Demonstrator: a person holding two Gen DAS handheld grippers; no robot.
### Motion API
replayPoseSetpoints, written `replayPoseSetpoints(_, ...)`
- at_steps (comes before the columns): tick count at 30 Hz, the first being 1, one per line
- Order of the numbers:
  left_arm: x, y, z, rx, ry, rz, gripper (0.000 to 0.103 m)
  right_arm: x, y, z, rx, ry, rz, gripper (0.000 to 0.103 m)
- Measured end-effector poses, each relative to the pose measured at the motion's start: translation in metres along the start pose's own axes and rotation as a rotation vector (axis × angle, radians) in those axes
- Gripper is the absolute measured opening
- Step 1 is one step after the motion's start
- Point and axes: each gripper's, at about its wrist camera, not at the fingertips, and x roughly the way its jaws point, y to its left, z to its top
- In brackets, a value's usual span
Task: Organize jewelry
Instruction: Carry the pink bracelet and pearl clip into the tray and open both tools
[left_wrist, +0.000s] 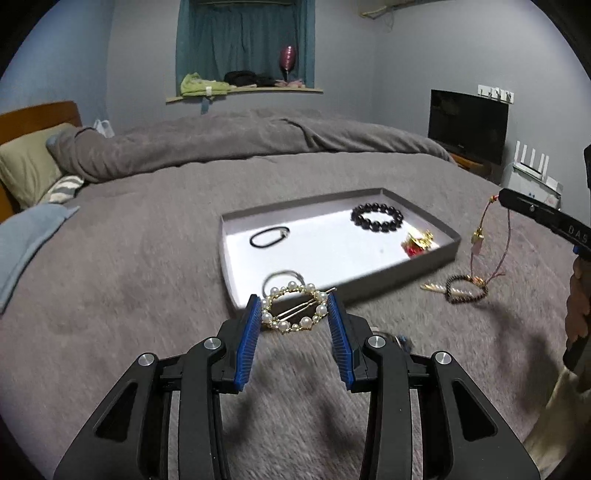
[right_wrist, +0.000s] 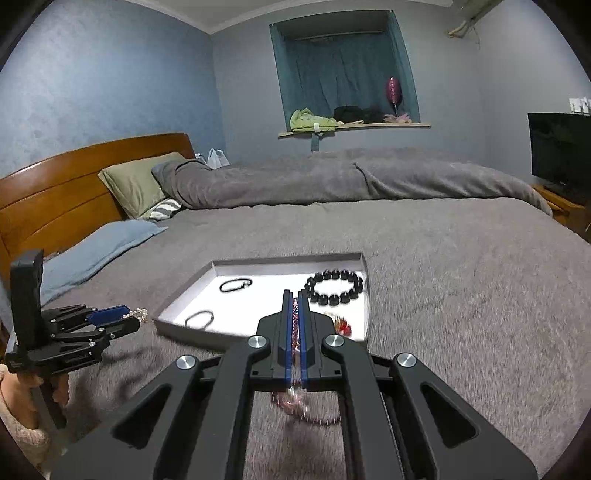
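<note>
Left gripper (left_wrist: 294, 308): jaws grasping the pearl hair clip (left_wrist: 294, 312) by its rim, held above the bed just short of the tray (left_wrist: 402, 275) near wall. Right gripper (right_wrist: 295, 300): jaws clenched on a pink cord bracelet (right_wrist: 295, 400) dangling below, near the tray. Advice: carry each piece over the wall, lower until it rests on the bare white floor clear of the black bead bracelet (left_wrist: 377, 218), then release.

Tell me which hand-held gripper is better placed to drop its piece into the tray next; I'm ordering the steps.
Left, probably. The left hand-held gripper holds the pearl hair clip right at the grey tray's near edge. The right hand-held gripper grips a pink cord bracelet dangling short of it.
</note>
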Motion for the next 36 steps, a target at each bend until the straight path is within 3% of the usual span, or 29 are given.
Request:
replayPoseSetpoints(7, 0.034, 0.017, 0.042, -0.01, 0.025, 0.001, 0.039, 0.031, -0.002, 0.035, 0.012, -0.01, 0.021, 0.003)
replayPoseSetpoints(16, 0.101, 0.032, 0.071, -0.025, 0.162, -0.04, 0.038, 0.098, 0.008, 0.043, 0.008, 0.068, 0.053, 0.003)
replayPoseSetpoints(22, 0.133, 0.037, 0.073, -0.011, 0.26, -0.029, 0.038, 0.127, 0.004, 0.037, 0.043, 0.127, 0.109, 0.003)
replayPoseSetpoints(36, 0.16, 0.036, 0.061, 0.015, 0.342, 0.005, 0.039, 0.166, -0.023, 0.013, 0.07, 0.307, -0.013, 0.003)
